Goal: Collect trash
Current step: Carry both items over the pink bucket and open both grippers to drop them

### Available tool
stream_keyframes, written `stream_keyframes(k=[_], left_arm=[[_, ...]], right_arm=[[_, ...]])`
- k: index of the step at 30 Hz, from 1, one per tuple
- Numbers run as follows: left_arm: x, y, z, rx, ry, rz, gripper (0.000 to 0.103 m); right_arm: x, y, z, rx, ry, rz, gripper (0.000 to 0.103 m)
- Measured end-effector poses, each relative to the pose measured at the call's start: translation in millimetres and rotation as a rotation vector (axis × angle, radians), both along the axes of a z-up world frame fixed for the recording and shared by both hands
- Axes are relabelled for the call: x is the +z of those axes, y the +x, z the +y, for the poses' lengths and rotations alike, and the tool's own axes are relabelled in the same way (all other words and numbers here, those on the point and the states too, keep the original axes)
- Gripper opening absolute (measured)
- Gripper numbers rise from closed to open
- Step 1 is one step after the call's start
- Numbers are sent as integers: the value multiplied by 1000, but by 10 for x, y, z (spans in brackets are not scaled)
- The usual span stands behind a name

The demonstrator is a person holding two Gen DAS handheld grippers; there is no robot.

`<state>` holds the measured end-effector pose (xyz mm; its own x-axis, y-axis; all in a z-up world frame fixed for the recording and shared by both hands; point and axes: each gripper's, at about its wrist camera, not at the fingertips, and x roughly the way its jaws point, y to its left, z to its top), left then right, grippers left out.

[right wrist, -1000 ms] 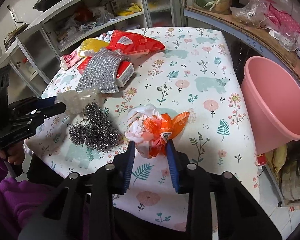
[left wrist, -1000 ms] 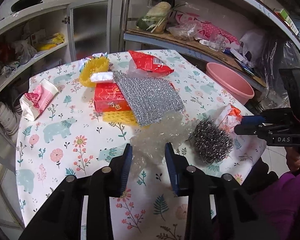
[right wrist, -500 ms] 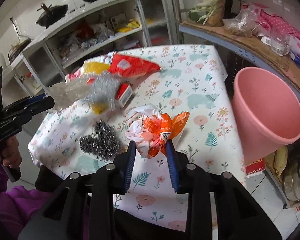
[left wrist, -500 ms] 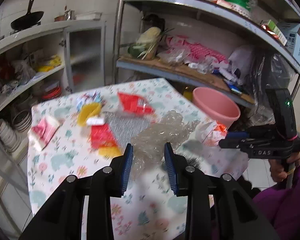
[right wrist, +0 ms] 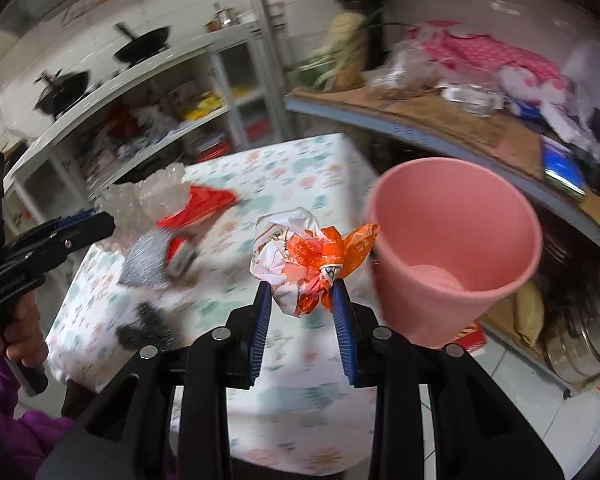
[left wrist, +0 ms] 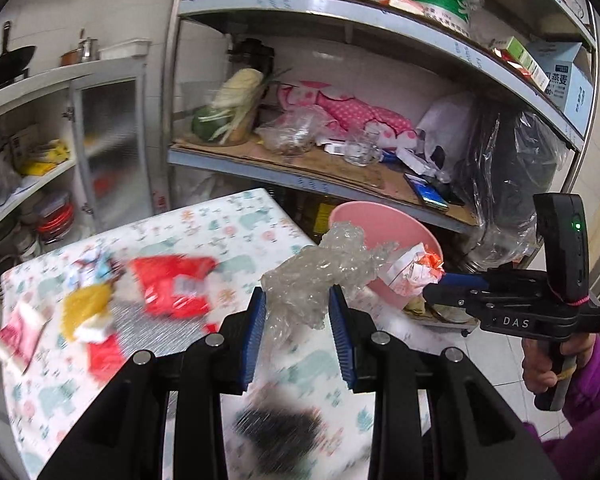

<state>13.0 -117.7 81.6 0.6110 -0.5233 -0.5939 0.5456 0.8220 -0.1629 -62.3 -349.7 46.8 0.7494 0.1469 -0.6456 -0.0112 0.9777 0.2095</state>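
My left gripper [left wrist: 298, 302] is shut on a wad of clear bubble wrap [left wrist: 320, 272], held above the table's right edge. My right gripper [right wrist: 302, 294] is shut on a crumpled white and orange wrapper [right wrist: 300, 256], raised just left of the pink bin [right wrist: 456, 240]. In the left wrist view the right gripper [left wrist: 436, 286] holds that wrapper [left wrist: 412, 268] against the rim of the pink bin [left wrist: 384, 220]. In the right wrist view the left gripper [right wrist: 100, 224] carries the bubble wrap [right wrist: 144, 196] at the left.
On the floral tablecloth [left wrist: 220, 224] lie a red packet [left wrist: 172, 284], a yellow net [left wrist: 84, 304], a silver sheet [right wrist: 144, 256] and a steel scourer [left wrist: 280, 428]. Cluttered metal shelves [left wrist: 340, 184] stand behind the bin. A hand in a purple sleeve [left wrist: 580, 368] grips the right tool.
Both grippers have risen off the table and swung right toward the pink bin, each carrying its trash. The scourer stays on the table.
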Motion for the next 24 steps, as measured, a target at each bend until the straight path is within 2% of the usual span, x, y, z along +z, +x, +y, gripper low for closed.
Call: stream_keyframes(k=[12,18,24], left_arm=[[-138,612,-1198,-76,8,46,32],[-389,891,-1730,-103,37,93,32],[-626,1078,-2004,-98,84,138,32]], right_arm=[[-114,128,-779,-246,19,-35,32],[-251,296,-908,-287,16,-13,32],[-414,441,-1008,-319,9,37,32]])
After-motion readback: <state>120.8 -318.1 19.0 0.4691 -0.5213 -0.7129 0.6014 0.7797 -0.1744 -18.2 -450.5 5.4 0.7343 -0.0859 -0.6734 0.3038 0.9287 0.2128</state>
